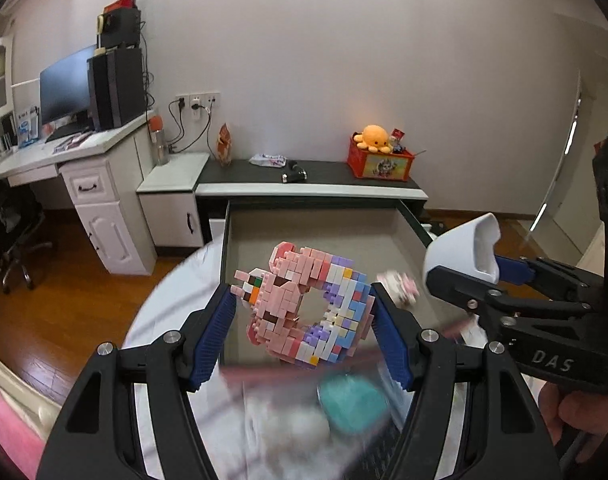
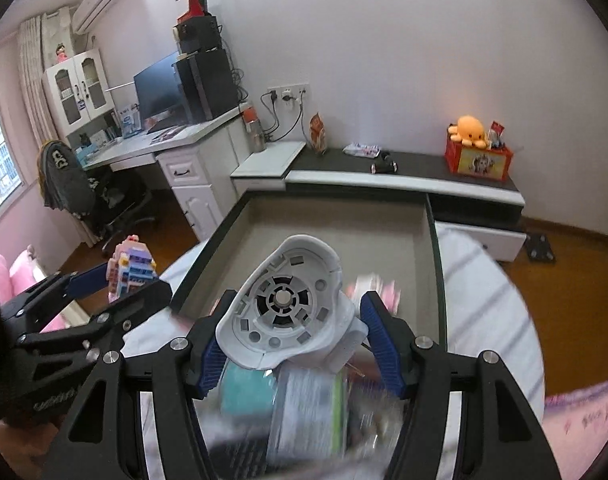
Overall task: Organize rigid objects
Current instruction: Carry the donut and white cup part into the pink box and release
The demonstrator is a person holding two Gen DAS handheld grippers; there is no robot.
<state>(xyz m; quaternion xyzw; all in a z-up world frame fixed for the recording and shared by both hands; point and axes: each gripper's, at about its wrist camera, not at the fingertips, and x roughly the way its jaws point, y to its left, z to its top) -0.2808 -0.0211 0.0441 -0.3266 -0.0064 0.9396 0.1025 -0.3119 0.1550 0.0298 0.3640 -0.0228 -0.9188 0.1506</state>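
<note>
Brick-built ring is clamped in the left gripper and white housing in the right gripper, both held above the open drawer, apparently for stowing.

Brick model: pink, with lilac, white and blue patches. Plastic housing: white, grey inside. Drawer: grey interior, dark rim; pads blue.
</note>
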